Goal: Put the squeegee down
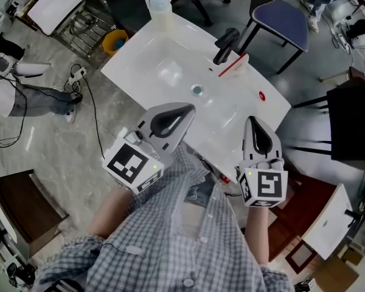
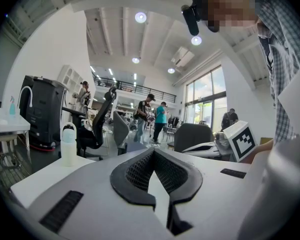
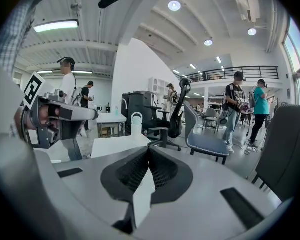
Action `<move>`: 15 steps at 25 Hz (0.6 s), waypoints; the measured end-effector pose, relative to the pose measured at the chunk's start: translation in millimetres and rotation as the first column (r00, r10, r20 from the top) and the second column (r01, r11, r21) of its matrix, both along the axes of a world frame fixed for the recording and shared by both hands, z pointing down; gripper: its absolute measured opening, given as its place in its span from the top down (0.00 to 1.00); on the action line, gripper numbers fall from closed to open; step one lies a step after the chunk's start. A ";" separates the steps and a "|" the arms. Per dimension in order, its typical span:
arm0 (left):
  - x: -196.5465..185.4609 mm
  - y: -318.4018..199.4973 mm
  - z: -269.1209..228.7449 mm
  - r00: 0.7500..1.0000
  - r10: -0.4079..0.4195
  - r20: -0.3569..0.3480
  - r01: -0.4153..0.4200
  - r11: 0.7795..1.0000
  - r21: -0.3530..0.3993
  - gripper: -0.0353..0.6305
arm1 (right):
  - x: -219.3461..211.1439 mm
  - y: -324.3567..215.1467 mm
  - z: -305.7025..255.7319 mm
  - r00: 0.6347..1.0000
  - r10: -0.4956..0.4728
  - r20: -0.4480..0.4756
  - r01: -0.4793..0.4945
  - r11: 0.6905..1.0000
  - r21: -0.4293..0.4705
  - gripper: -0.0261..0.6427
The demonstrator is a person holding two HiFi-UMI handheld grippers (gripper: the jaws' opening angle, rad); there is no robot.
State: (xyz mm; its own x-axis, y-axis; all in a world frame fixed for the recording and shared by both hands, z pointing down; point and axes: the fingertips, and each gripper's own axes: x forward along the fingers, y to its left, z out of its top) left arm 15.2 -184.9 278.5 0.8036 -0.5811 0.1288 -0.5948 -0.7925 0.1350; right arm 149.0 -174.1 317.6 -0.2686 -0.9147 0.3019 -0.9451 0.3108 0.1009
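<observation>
The squeegee (image 1: 229, 50), black-handled with a red blade, lies on the white table (image 1: 170, 66) near its far right edge, with no gripper touching it. My left gripper (image 1: 170, 119) hovers over the table's near edge, shut and empty. My right gripper (image 1: 258, 137) hangs by the near right corner, likewise shut with nothing between its pads. In the left gripper view the left gripper (image 2: 152, 156) points level across the room. The right gripper (image 3: 149, 154) does the same in the right gripper view. The squeegee appears in neither gripper view.
A pale bottle (image 1: 159, 2) stands at the table's far corner, and the bottle (image 2: 68, 144) shows in the left gripper view too. A small round object (image 1: 197, 90) and a red spot (image 1: 261, 94) sit on the table. A blue chair (image 1: 283, 17) stands beyond, with several people farther off.
</observation>
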 end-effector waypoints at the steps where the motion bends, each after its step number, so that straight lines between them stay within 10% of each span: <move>1: 0.0 -0.2 0.3 1.000 0.000 0.000 0.000 1.000 -0.001 0.94 | -0.2 -0.2 0.3 1.000 -0.001 -0.001 0.001 1.000 0.000 0.95; 15: 1.1 0.4 -0.6 1.000 0.002 -0.001 -0.002 1.000 -0.002 0.94 | 1.1 0.1 -0.2 1.000 0.000 -0.009 0.000 1.000 -0.008 0.95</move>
State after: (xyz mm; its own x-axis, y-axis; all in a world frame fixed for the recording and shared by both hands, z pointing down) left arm 16.4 -184.5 277.9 0.8047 -0.5795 0.1290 -0.5932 -0.7933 0.1372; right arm 150.1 -174.0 317.4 -0.2659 -0.9122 0.3116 -0.9440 0.3119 0.1074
